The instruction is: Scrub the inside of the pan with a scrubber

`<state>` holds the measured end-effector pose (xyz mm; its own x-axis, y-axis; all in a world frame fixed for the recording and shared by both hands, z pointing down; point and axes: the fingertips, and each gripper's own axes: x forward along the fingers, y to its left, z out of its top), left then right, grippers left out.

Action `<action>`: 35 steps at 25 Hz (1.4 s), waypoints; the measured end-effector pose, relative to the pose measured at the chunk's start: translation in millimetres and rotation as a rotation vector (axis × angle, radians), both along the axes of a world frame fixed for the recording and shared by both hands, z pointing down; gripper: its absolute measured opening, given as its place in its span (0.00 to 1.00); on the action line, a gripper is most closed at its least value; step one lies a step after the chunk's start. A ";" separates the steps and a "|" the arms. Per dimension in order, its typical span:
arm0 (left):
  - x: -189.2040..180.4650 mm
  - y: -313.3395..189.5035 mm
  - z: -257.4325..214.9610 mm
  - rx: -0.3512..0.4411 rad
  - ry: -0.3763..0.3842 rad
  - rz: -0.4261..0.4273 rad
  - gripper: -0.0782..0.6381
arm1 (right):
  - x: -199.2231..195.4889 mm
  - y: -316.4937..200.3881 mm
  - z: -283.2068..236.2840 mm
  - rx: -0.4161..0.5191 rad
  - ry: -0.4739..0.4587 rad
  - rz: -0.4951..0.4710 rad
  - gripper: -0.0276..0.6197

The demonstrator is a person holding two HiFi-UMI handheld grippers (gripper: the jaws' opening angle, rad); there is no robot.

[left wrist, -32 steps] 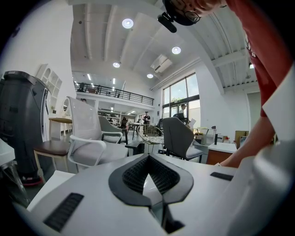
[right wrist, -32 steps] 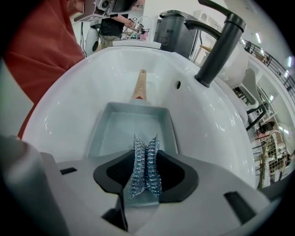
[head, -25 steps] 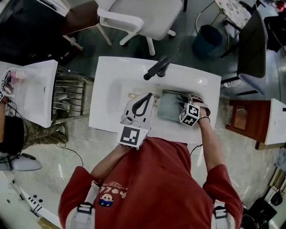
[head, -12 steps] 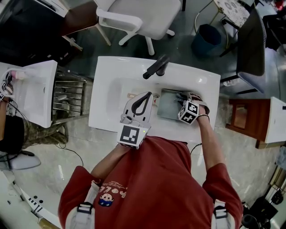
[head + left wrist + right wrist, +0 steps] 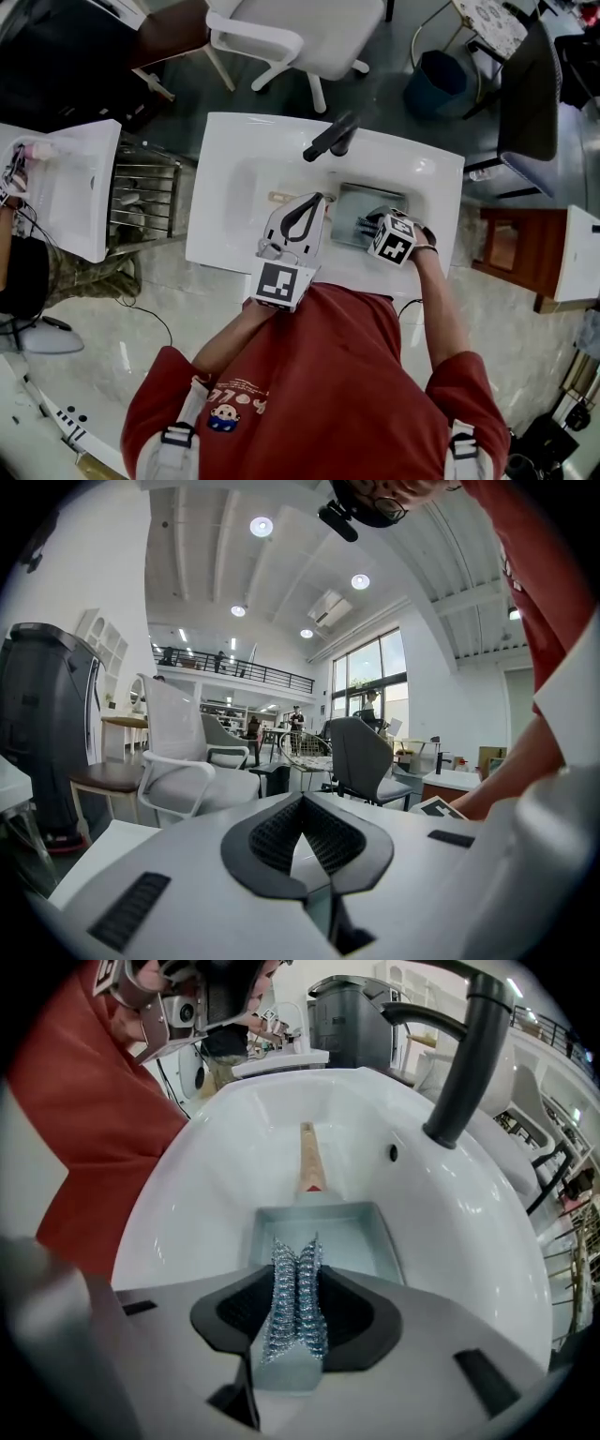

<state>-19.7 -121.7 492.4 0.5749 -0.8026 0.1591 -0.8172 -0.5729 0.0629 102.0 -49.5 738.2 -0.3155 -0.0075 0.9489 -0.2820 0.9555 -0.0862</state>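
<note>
A square grey pan lies in the white sink, its wooden handle pointing left. My right gripper is shut on a steel-wool scrubber over the pan's near right part. In the right gripper view the scrubber is squeezed between the pads of the right gripper, with the pan and its handle just beyond. My left gripper hovers beside the handle's joint with the pan. In its own view the left gripper is shut on nothing and faces the room.
A black faucet arches over the back of the sink, and stands at the upper right as the faucet in the right gripper view. A white chair stands behind the sink. A metal rack is on the left.
The right gripper has drawn slightly back toward me across the pan with the scrubber. The left gripper has stayed where it was.
</note>
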 end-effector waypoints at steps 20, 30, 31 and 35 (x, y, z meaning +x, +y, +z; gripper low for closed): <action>-9.2 -2.0 11.4 -0.079 -0.008 -0.025 0.13 | -18.1 26.1 23.6 -0.124 -0.030 0.006 0.29; -6.7 -2.6 17.0 -0.089 -0.006 -0.020 0.13 | -19.0 25.5 24.0 -0.122 -0.037 0.013 0.29; -6.1 -2.6 17.2 -0.089 -0.005 -0.019 0.13 | -18.7 25.0 24.2 -0.123 -0.038 0.013 0.29; -6.9 -1.8 17.9 -0.092 -0.002 -0.019 0.13 | -17.1 21.4 24.9 -0.122 -0.037 0.021 0.29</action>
